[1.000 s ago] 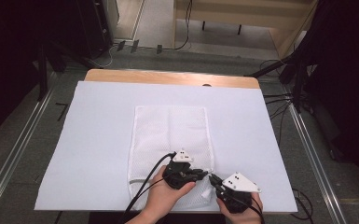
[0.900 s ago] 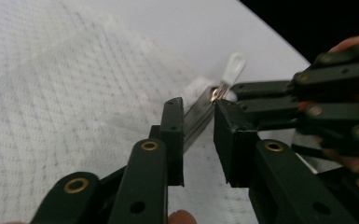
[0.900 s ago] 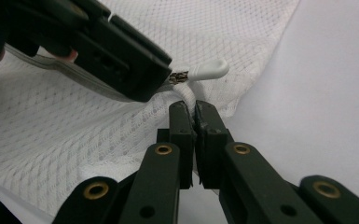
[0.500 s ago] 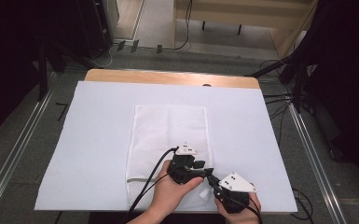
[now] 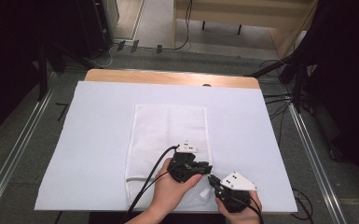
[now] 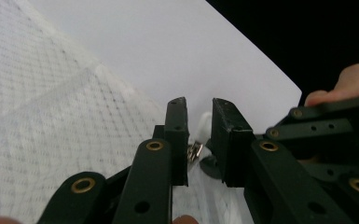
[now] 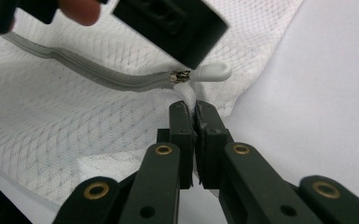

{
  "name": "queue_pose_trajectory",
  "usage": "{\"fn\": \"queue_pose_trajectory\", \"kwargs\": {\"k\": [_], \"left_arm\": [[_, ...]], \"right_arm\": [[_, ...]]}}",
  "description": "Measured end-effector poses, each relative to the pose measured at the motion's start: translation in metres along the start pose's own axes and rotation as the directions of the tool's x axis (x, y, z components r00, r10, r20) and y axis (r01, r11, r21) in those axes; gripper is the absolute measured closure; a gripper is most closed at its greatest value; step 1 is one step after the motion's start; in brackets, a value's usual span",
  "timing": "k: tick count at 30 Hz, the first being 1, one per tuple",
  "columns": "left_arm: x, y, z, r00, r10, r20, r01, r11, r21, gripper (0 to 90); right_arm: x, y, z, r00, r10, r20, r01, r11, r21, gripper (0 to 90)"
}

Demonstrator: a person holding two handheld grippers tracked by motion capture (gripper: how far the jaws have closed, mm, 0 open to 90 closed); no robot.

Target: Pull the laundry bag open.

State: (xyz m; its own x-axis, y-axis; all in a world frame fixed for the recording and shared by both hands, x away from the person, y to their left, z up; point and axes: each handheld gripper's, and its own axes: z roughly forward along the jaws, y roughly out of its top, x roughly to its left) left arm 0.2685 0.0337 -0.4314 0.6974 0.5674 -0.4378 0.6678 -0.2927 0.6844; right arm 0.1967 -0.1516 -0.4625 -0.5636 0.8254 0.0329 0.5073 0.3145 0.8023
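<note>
At the near edge of the table, at about five o'clock from the bag's middle, your right gripper (image 7: 193, 109) is clamped tight on the white fabric at the corner of the mesh bag (image 5: 168, 130), right under the end of the zipper (image 7: 98, 74). That grip looks like the anchor.

Just past it, toward eleven o'clock, your left gripper (image 6: 198, 105) hovers over the white zip pull (image 7: 212, 71). Its jaws have just been closing, yet a narrow gap shows between them. The pull and the metal slider (image 7: 179, 76) sit in or just behind that gap, and I don't see the pads pinching them.

So I judge you're at the grasping step, bag corner pinned and pull not yet caught. The next move calls for you to settle the left jaws squarely over the pull, squeeze until it is held, then draw it along the zipper toward nine o'clock while the right gripper holds the corner down.

The bag lies flat on the white sheet (image 5: 98, 140), its near edge by your hands and its length running off toward twelve o'clock. The wooden table (image 5: 168, 77) shows beyond the sheet.

The count is two grippers, one mesh bag, one zipper, one slider with one pull, one sheet and one table
</note>
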Motion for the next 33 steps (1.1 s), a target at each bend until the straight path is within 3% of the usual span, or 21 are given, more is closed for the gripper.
{"fn": "queue_pose_trajectory", "kwargs": {"k": [4,8,12,14,15,16,17,19,33], "left_arm": [[0.003,-0.002,-0.002,1.0,0.002,0.0,-0.002,1.0,0.008,77.4],[0.0,0.001,0.0,0.9997,-0.013,-0.022,0.012,0.9999,-0.01,64.3],[-0.005,0.002,0.012,0.9986,-0.001,-0.052,0.003,0.9996,0.029,60.0],[-0.004,0.002,0.016,0.9986,0.002,-0.053,0.0,0.9993,0.038,60.8],[-0.005,0.002,0.017,0.9985,0.011,-0.054,-0.009,0.9991,0.043,67.0],[-0.005,0.001,0.017,0.9987,0.01,-0.05,-0.008,0.9991,0.04,67.0],[-0.006,0.001,0.015,0.9987,0.02,-0.047,-0.018,0.9989,0.044,76.5],[-0.007,0.002,0.012,0.9985,0.036,-0.04,-0.034,0.9987,0.038,78.7],[0.001,-0.007,-0.013,0.9994,0.028,-0.018,-0.028,0.9994,0.022,81.2]], "right_arm": [[-0.001,0.0,0.0,1.0,-0.001,0.001,0.001,1.0,-0.002,88.5],[0.002,0.0,0.002,0.9998,-0.019,0.009,0.019,1.0,0.015,88.5],[0.008,0.002,0.004,0.9991,-0.042,-0.003,0.042,0.999,0.012,88.5],[0.008,0.002,0.004,0.9991,-0.042,-0.008,0.043,0.999,0.014,88.5],[0.008,0.001,0.004,0.999,-0.043,-0.009,0.044,0.999,0.016,88.6],[0.008,0.001,0.004,0.999,-0.043,-0.009,0.044,0.999,0.016,88.6],[0.006,0.001,0.004,0.9992,-0.039,-0.008,0.04,0.999,0.02,88.6],[0.006,0.001,0.004,0.9993,-0.038,-0.007,0.038,0.999,0.02,88.5],[0.003,0.001,0.004,1.0,-0.007,-0.002,0.007,1.0,0.022,88.6]]}}
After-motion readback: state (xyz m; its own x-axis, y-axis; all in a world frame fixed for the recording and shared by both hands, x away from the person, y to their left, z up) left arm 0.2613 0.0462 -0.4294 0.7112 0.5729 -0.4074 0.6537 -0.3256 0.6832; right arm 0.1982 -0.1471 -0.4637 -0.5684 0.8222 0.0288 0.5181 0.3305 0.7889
